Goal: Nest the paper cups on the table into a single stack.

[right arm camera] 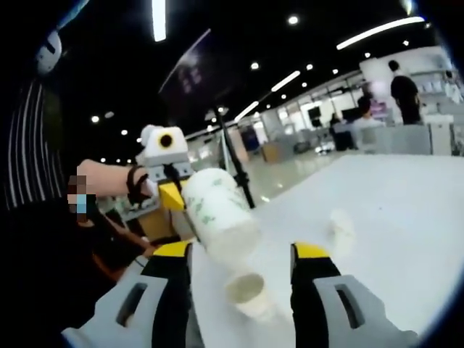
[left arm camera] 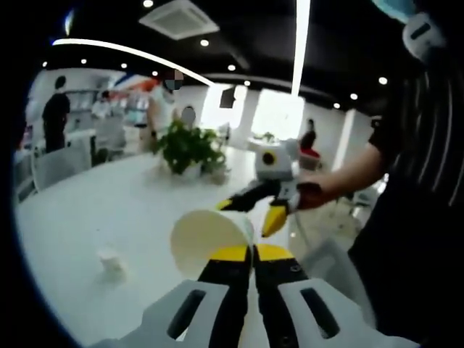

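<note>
Paper cup (left arm camera: 206, 239) is clamped in the left tool (left arm camera: 252, 254), jaws nearly together on its rim/wall, held up off the tabletop (left arm camera: 109, 210). In the left gripper view its open mouth faces the camera and looks empty. In the right gripper view the same cup (right arm camera: 217, 210) hangs tilted, long axis slanting down toward the right tool, closed base lowest, pinched by the left tool (right arm camera: 170, 196).

Second cup (right arm camera: 246, 288) lies on its side on the tabletop (right arm camera: 406, 217), between the right tool's jaws but not touched by them. Mouth faces up toward the camera; inside looks empty. Right tool (right arm camera: 243, 254) is spread wide, gripping nothing; it shows in the left gripper view too (left arm camera: 250, 214), beyond the held cup.

Key relation: held cup sits just above and slightly left of the lying cup, base pointed roughly at it. Right tool is the nearer one to the lying cup. My read: it needs to be picked up or stood up so the axes line up before nesting.

Third small cup (right arm camera: 341, 228) further out on the tabletop, blurred; also seen at (left arm camera: 110, 264). Not yet stacked.

Potted plant (left arm camera: 190, 148) stands mid-tabletop, well apart.
</note>
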`<state>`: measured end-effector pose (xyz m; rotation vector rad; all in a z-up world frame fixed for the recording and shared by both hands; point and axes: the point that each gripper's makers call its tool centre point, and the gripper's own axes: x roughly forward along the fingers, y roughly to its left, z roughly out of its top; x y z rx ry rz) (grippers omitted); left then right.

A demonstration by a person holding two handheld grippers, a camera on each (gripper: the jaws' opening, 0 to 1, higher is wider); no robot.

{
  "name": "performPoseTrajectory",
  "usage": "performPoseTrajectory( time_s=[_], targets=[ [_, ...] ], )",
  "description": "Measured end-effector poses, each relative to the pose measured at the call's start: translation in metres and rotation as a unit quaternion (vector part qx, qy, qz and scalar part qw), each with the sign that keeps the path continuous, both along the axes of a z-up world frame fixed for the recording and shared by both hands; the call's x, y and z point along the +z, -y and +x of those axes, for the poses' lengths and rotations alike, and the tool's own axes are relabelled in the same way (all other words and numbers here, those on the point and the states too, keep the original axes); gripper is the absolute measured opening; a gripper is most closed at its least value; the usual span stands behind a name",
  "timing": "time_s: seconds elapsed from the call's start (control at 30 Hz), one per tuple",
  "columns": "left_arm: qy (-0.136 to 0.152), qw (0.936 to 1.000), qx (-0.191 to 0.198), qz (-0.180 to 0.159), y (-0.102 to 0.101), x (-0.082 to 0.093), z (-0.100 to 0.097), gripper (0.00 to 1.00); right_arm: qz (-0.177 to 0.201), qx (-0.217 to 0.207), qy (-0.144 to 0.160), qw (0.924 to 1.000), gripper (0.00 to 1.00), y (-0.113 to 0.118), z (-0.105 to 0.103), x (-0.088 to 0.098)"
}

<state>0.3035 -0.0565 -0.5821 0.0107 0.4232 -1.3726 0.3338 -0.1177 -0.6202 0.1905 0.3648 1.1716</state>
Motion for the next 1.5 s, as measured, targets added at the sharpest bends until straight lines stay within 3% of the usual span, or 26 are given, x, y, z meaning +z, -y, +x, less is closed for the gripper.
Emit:
performPoseTrajectory(
  time_s=[0.27,0.87,1.13,1.23,1.37,1.5],
  targets=[
    [-0.004,1.0,-0.003,0.003,0.001,-0.002,-0.001,0.0,0.002,-0.048,-0.004,0.9988,0.6,0.025,0.013,0.002],
    [-0.006,0.9998,-0.006,0.016,-0.002,-0.012,-0.003,0.0,-0.042,-0.136,0.024,0.9895,1.0,0.057,0.035,-0.007],
    [-0.007,0.9998,-0.002,0.021,-0.004,-0.012,-0.001,0.0,-0.049,-0.14,0.029,0.9885,1.0,0.062,0.036,-0.009],
    [0.0,0.9991,-0.004,0.043,-0.008,-0.017,0.001,0.0,-0.047,-0.144,0.026,0.9882,1.0,0.065,0.038,-0.01],
    [-0.003,0.9989,-0.007,0.046,-0.01,-0.016,0.002,0.0,-0.047,-0.146,0.025,0.9879,1.0,0.066,0.038,-0.01],
    [0.006,0.9963,-0.01,0.085,-0.015,-0.023,0.006,0.0,-0.045,-0.15,0.027,0.9874,1.0,0.068,0.04,-0.008]
  ],
)
